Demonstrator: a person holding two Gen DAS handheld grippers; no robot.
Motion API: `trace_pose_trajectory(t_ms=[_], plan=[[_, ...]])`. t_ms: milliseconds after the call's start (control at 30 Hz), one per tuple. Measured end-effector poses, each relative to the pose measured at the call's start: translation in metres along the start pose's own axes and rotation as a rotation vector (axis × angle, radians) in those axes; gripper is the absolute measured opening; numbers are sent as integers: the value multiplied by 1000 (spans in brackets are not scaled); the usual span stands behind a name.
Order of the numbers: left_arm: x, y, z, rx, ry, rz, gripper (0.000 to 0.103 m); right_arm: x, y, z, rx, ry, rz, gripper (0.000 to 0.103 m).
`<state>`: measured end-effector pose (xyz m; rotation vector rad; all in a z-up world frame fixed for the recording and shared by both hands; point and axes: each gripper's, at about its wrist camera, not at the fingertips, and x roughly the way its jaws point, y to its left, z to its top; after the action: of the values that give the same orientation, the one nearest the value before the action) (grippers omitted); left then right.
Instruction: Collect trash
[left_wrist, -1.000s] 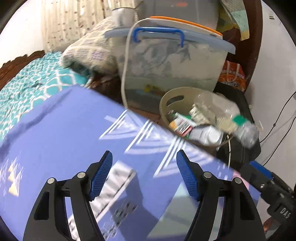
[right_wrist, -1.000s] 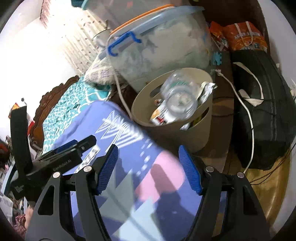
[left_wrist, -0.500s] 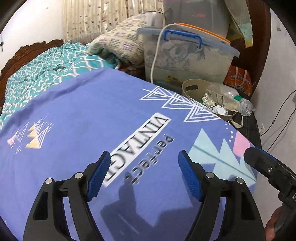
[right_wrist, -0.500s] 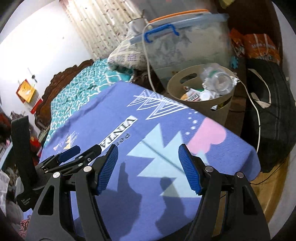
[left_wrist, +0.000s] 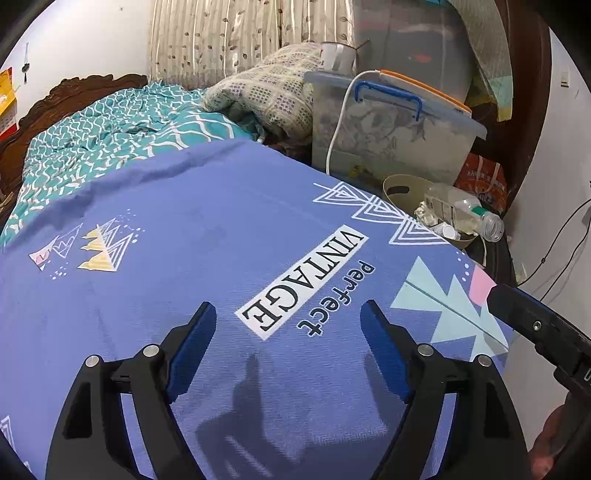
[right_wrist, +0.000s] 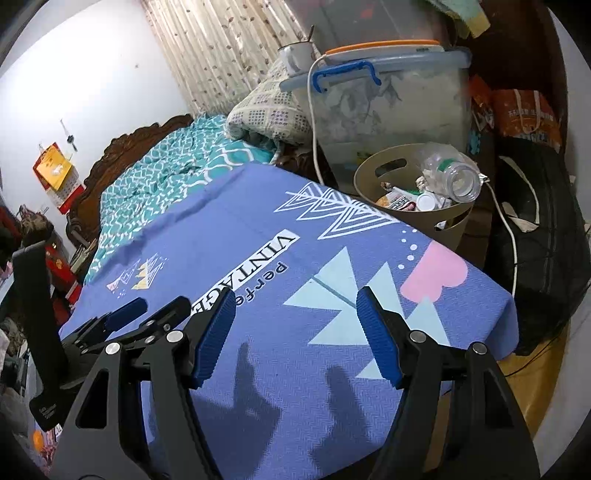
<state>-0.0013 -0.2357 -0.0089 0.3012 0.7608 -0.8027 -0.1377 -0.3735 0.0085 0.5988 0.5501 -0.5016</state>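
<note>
Both grippers hang empty over the blue tablecloth rn. Left gripper has its jaws wide apart, they've just been opening further, nothing between them, only cloth below. Right gripper is also spread, nothing in it either. The trash is all in the beige bin sitting just past the far table corner, prob parked there so stuff drops straight in off the edge. A clear plastic bottle lies on top of the pile, mouth poking over the rim, w/ wrappers under it. No loose trash on the cloth that I can see, so imo the job's basically done.
</note>
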Motion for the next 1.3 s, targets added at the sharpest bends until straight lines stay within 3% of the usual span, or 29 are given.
trace_pose_trajectory(t_ms=[367,667,1000,1300], plan=[[-16,-5,1,43,-57,45,94,-9,-15,-1,105,-57,-54,82],[-26,-2,2,18,-66,83,94,-10,-12,-9,128,-74,-113,100],[-49,15,-8,-21,-172,90,94,-3,5,-22,110,-84,-179,100],[-52,28,-22,-19,-258,80,94,-18,17,-23,90,-149,-248,100]])
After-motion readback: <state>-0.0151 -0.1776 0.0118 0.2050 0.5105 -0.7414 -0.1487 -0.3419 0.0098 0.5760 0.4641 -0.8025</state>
